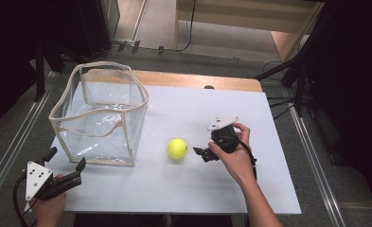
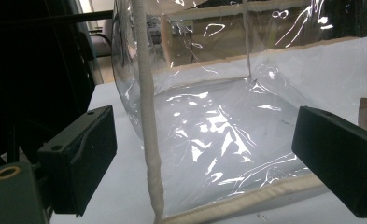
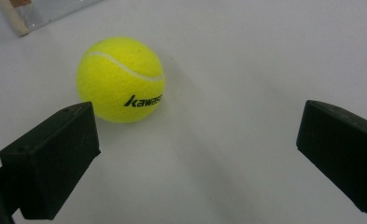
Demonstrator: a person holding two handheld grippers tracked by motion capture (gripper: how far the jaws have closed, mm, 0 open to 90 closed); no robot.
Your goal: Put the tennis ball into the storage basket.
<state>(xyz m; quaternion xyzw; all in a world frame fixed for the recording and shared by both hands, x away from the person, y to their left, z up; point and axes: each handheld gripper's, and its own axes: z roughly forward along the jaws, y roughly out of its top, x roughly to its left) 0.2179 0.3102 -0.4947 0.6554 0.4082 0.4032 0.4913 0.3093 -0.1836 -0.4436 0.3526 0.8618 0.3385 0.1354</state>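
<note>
From the high view, one yellow tennis ball [image 1: 177, 148] lies on the white tabletop [image 1: 188, 189], around its middle and somewhat toward the near edge. One clear plastic bin [image 1: 100, 113] with cream piping stands at the left edge, nearer the far-left corner, and nothing is inside it. The right gripper [image 1: 199, 152] sits just to the right of the ball, pointed at it, jaws parted and not touching it. The left gripper [image 1: 66, 161] waits at the near-left corner, just short of the bin's near wall, jaws also spread and holding nothing.

In the left gripper view, the two black jaws stand wide apart either side of the bin's [image 2: 209, 135] near corner seam. They frame it without pinching the piping or the clear wall.

In the right gripper view, the ball [image 3: 121, 80] rests ahead of the released jaws and close to the left one, off the centre of the gap, bare tabletop [image 3: 246, 70] between the two.

The step in hand appears to be the reach for the ball, with the bin the likely destination. The next move calls for shifting the right gripper sideways so the ball centres between the jaws, advancing until they bracket its widest part, then closing gently, since a round ball could roll off from an off-centre nudge.
</note>
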